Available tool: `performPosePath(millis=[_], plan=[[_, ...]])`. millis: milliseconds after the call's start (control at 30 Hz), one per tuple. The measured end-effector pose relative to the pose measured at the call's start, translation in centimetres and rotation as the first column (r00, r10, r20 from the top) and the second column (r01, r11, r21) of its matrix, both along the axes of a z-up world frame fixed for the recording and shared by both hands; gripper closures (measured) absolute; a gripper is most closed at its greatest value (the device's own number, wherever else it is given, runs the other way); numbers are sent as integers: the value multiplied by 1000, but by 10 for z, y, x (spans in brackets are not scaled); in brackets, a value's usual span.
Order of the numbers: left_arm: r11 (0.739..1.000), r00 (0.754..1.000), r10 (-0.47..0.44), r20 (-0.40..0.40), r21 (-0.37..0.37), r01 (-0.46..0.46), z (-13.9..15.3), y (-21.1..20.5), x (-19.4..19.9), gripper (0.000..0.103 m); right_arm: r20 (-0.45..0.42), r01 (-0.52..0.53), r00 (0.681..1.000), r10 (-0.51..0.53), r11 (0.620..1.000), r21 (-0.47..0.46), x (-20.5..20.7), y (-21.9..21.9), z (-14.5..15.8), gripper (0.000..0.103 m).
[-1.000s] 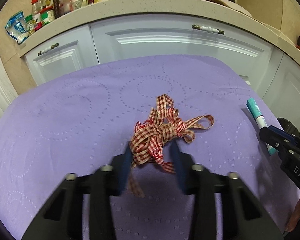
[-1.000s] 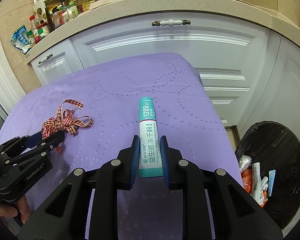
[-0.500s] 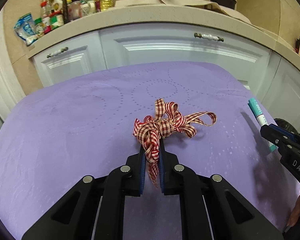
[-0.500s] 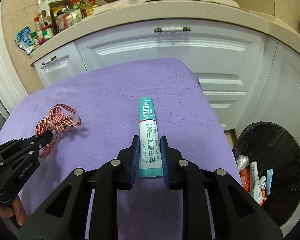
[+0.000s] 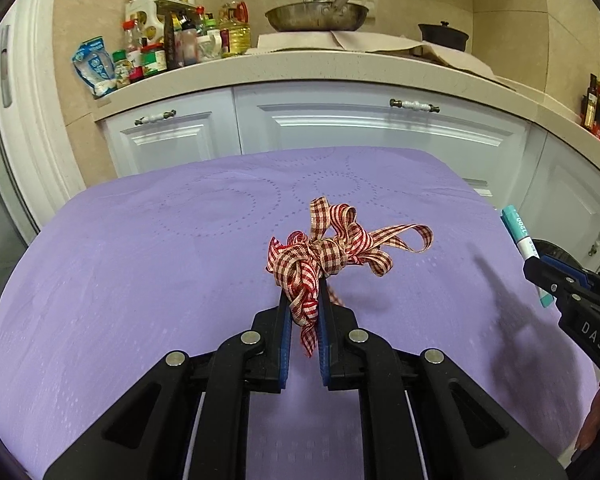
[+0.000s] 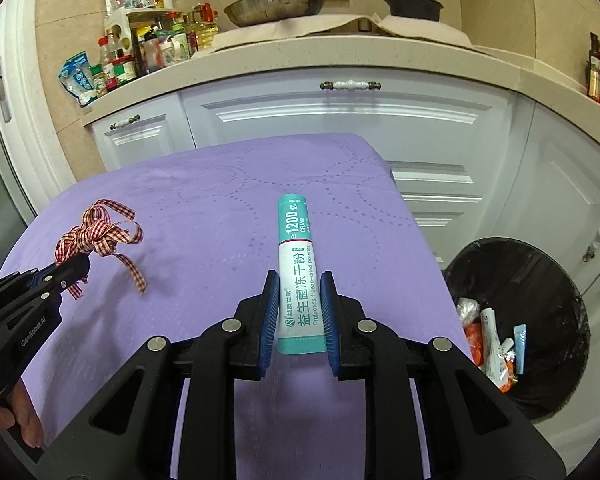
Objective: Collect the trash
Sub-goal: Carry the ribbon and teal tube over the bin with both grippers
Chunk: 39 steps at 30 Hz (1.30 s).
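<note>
Between the left gripper [image 5: 302, 300] pads: red-and-white gingham ribbon [image 5: 332, 250], pinched at its tail, bow bunched just past the fingertips, loops hanging clear above the purple tablecloth [image 5: 140, 280] (shadow underneath, no contact visible). Jaws narrow, clamped on the ribbon.

In the right gripper [image 6: 299, 300]: teal-and-white sachet stick [image 6: 296, 264], gripped near its lower end, pointing away from the camera, also off the cloth. Jaws narrow, pressing both sides of the stick. Readable print: "≥1200亿 CFU/袋", "益生菌冻干粉", "Probiotics freeze-dried powder". On the gripper bodies: "GenRobot.AI" on the left one seen from the right wrist, "DAS" on the right one seen from the left wrist (rest cut off).

To the right of the table, below its edge: round bin with black liner [image 6: 540, 320], mouth open, wrappers already inside. Table's right edge close to the stick, bin rim just beyond it. Cloth surface bare apart from the two held items. Far edge of the table near white cabinet doors [image 6: 340, 120]; counter above crowded with bottles, a pan [image 6: 276, 2] and a black pot [image 6: 412, 6].
</note>
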<state>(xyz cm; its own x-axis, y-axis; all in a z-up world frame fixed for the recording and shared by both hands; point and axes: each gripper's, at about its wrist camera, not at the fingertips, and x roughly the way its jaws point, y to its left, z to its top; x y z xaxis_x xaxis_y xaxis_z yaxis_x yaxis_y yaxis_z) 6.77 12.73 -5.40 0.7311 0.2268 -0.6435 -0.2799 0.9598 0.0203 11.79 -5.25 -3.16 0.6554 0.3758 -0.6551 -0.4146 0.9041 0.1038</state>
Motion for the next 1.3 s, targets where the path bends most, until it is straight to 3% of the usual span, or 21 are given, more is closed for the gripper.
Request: performPosePath(millis=[733, 1033, 1300], plan=[[1000, 997, -27, 67, 2, 26, 6, -41, -66, 91, 56, 15, 998, -16, 1000, 25, -68, -52, 6, 83], [992, 989, -128, 78, 3, 128, 6, -83, -52, 91, 80, 121, 989, -124, 992, 39, -63, -100, 10, 83], [966, 960, -257, 109, 21, 256, 12, -135, -29, 91, 98, 247, 963, -250, 968, 36, -51, -155, 11, 83]])
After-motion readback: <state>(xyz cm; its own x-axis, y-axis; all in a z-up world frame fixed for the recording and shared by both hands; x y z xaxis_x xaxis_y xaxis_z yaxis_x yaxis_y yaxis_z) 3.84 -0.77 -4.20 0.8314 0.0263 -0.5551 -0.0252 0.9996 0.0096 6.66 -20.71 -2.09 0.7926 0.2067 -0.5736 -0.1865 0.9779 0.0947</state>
